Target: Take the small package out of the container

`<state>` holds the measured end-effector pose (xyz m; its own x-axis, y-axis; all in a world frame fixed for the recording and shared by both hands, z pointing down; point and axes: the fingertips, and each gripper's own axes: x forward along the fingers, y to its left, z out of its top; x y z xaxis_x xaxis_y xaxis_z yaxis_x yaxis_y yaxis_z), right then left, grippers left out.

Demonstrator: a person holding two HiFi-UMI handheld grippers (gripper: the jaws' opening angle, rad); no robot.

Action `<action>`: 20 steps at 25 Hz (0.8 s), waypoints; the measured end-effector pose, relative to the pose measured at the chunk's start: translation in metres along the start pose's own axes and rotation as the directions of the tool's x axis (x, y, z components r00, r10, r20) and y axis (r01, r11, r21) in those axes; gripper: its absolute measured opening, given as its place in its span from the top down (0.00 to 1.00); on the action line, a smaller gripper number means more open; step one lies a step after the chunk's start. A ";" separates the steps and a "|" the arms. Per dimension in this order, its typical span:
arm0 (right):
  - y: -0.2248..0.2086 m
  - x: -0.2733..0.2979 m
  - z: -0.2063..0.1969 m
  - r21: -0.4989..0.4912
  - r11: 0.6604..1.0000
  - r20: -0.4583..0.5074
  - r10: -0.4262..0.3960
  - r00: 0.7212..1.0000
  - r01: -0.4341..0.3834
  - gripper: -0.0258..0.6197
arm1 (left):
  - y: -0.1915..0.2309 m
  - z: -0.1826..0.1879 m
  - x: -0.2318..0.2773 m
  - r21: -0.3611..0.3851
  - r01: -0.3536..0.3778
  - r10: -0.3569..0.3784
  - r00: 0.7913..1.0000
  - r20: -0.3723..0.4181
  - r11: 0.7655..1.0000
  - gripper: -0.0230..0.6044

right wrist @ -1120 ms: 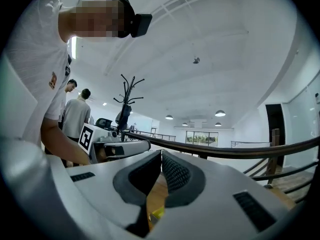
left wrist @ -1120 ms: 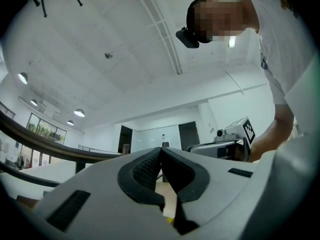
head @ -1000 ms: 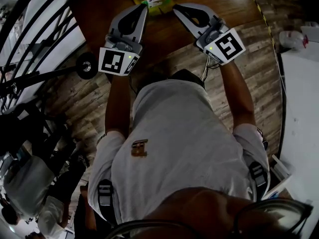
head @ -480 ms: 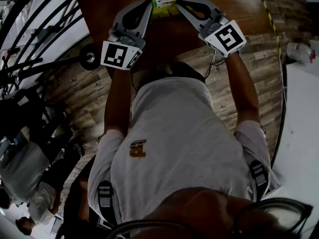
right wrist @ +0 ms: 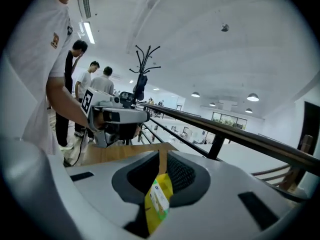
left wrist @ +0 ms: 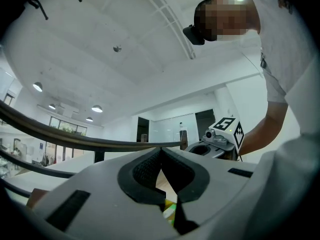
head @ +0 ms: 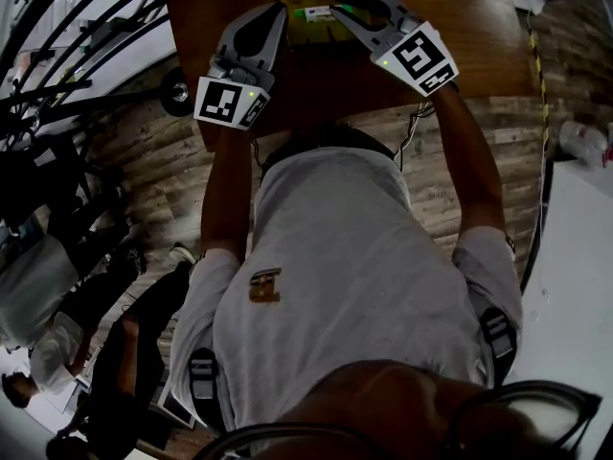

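Pinching small package (right wrist: 158, 202) — right tool (right wrist: 162, 159)

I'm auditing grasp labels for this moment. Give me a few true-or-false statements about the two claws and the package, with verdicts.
1. The right claw is shut on the yellow package. True.
2. The left claw pinches the package as well. False: its jaws are together with nothing between them.
3. Both claws are over the wooden table. True.
4. The person's shirt is black. False: it is light grey.
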<state>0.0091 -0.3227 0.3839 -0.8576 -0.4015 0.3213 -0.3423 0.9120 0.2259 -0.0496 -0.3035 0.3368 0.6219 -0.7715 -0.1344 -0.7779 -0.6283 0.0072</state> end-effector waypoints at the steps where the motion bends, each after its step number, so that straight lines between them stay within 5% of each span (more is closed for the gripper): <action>1: -0.003 0.002 -0.006 -0.011 1.000 -0.014 0.019 1.000 -0.019 0.90 | 0.000 -0.005 0.004 -0.001 -0.012 0.012 1.000 -0.004 1.000 0.93; 6: -0.021 0.009 -0.033 -0.052 0.993 -0.073 0.106 0.992 -0.110 0.89 | 0.003 -0.026 0.024 -0.004 -0.083 0.083 0.996 -0.034 0.997 0.93; 11: -0.032 0.022 -0.053 -0.086 0.975 -0.160 0.190 0.969 -0.206 0.73 | 0.012 -0.035 0.036 0.002 -0.146 0.146 0.988 -0.053 0.989 0.93; 20: -0.021 0.058 -0.098 -0.138 0.918 -0.386 0.296 0.873 -0.372 0.62 | 0.024 -0.047 0.031 0.002 -0.175 0.175 0.981 -0.082 0.985 0.93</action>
<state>0.0042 -0.3738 0.4884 -0.7023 -0.1128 0.7029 0.0583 0.9750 0.2146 -0.0445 -0.3470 0.3795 0.4817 -0.8750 -0.0490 -0.8750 -0.4833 0.0290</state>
